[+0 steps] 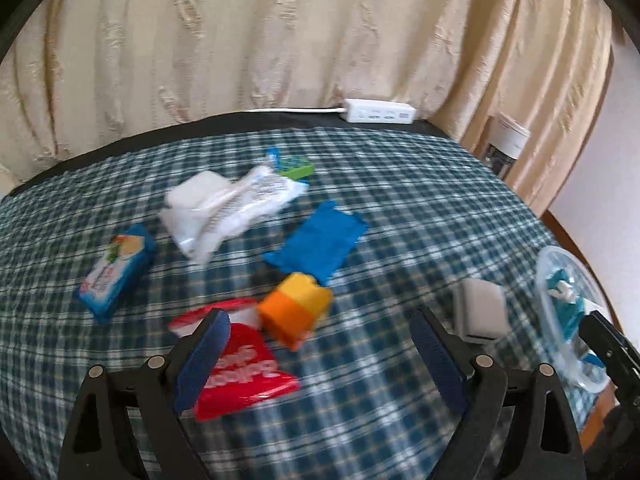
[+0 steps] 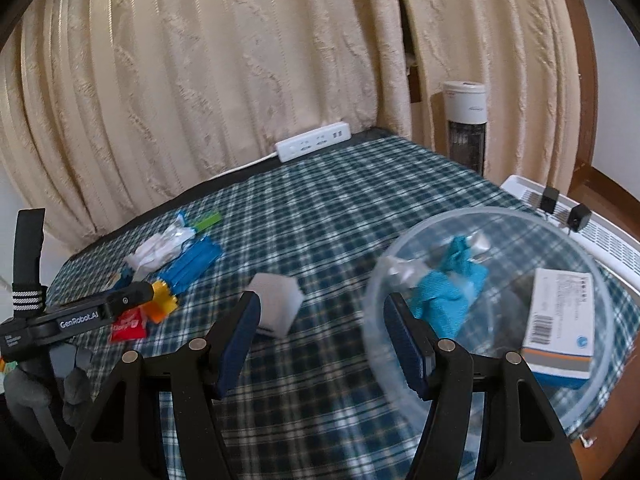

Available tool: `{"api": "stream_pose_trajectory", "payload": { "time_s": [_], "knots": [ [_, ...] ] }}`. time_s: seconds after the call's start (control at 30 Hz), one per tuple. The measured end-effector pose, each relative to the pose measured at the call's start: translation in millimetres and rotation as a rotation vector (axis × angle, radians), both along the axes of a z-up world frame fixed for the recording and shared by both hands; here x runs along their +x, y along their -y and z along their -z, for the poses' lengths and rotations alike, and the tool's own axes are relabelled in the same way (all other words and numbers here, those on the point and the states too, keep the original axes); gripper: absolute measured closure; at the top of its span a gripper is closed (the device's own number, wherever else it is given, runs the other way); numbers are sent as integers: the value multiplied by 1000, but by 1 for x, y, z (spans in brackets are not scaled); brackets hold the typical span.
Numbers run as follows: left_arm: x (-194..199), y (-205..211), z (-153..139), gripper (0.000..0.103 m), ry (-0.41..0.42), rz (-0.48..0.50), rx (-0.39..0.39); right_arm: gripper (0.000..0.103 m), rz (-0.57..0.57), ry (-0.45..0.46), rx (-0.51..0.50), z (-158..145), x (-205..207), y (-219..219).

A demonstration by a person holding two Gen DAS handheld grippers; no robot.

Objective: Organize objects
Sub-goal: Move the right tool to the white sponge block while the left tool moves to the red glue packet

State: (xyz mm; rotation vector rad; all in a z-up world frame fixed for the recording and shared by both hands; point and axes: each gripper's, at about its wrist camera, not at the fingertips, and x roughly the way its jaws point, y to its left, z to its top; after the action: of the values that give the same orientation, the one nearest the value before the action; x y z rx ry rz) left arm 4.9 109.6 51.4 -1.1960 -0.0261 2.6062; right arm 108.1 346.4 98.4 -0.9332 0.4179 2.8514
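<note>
Fingers [image 1: 216,340] spread, one bowl [image 2: 600,280], two boxes

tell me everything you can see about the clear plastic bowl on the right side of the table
The clear plastic bowl is round, see-through and upright, with a thick rim. It sits on the plaid tablecloth near the table's right edge. Inside lie a crumpled teal packet and a white box with a barcode and blue base. The right gripper is open, and its right-hand finger overlaps the bowl's near left rim; whether it touches is unclear.
</note>
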Motion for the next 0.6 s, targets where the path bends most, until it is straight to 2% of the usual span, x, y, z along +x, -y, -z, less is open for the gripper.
{"api": "stream_pose_trajectory", "payload": {
  "time_s": [0.3, 0.6],
  "knots": [
    [-12, 34, 18, 9, 40, -96, 0, 37, -68, 41, -8, 12, -16, 24],
    [-15, 39, 28, 9, 68, -110, -4, 37, -104, 74, -15, 22, -26, 39]
  ]
}}
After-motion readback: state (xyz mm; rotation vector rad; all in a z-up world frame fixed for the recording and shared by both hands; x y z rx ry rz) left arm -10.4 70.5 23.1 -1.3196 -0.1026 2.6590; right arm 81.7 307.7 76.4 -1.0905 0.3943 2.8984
